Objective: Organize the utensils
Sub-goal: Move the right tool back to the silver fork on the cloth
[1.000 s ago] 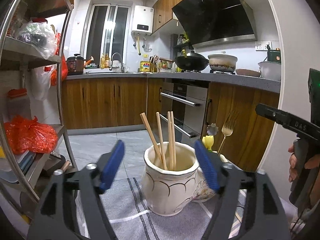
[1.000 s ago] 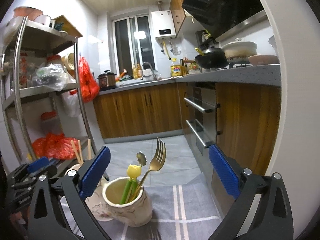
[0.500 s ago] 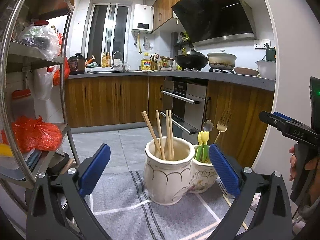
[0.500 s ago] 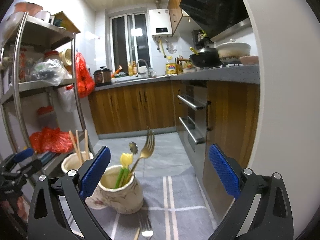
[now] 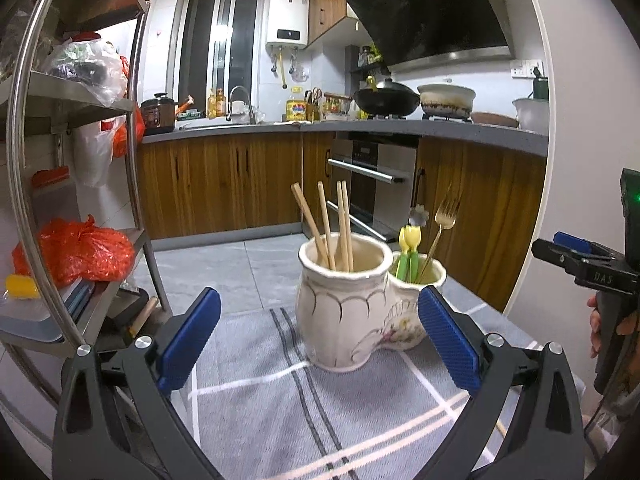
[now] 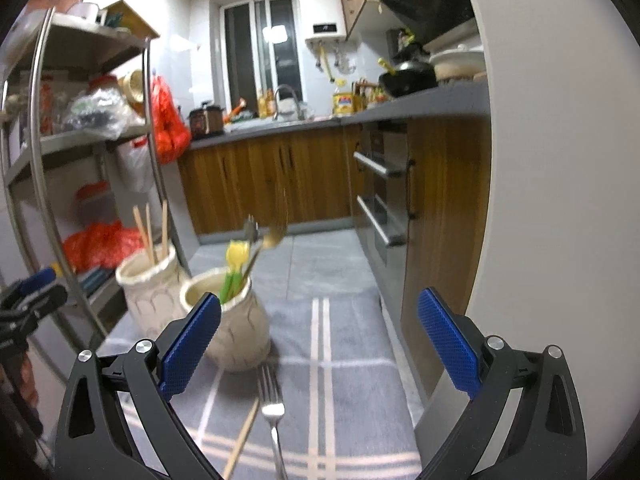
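A cream double-pot ceramic holder [image 5: 344, 312] stands on a grey striped cloth [image 5: 280, 408]. Its bigger pot holds several wooden chopsticks [image 5: 340, 224]; the smaller pot [image 6: 236, 328] holds a gold fork [image 5: 442, 220] and yellow-green utensils [image 5: 408, 252]. My left gripper [image 5: 318, 338] is open and empty, in front of the holder. My right gripper [image 6: 318, 340] is open and empty above the cloth, where a silver fork [image 6: 272, 408] and a loose chopstick [image 6: 242, 438] lie in front of the smaller pot. The right gripper also shows at the right edge of the left wrist view [image 5: 584, 264].
A steel shelf rack [image 5: 80, 184] with red bags stands on the left. Wooden cabinets and an oven [image 5: 372, 184] run along the back and right. A white wall [image 6: 532, 160] is close on the right.
Both grippers have drawn back from the holder, which looks smaller now. My left gripper opened wider. The silver fork and loose chopstick on the cloth came into the right wrist view.
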Tool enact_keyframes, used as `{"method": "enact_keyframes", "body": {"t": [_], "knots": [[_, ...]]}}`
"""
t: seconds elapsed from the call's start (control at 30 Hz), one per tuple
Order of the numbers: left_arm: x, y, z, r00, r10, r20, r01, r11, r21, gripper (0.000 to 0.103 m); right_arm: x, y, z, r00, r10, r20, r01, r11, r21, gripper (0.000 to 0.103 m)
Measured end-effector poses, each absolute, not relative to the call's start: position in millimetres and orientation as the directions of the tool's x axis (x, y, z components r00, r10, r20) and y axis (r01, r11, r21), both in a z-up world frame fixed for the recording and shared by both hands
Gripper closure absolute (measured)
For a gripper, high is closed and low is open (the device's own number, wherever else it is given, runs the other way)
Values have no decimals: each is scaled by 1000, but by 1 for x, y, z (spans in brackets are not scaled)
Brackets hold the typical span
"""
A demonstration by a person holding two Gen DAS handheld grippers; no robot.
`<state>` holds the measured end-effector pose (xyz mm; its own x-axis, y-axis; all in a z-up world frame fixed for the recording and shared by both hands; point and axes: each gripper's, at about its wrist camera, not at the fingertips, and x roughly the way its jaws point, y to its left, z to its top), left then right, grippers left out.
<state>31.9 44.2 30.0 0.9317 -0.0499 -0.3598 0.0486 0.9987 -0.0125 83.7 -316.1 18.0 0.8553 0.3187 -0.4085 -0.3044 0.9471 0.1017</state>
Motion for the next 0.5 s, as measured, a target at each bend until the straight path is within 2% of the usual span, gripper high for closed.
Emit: {"method": "enact_keyframes", "body": {"t": [0.5], "knots": [[34, 33, -14, 858, -73, -509, 78, 997, -13, 6, 100, -299, -33, 752, 310, -582, -351, 935, 46, 5]]}}
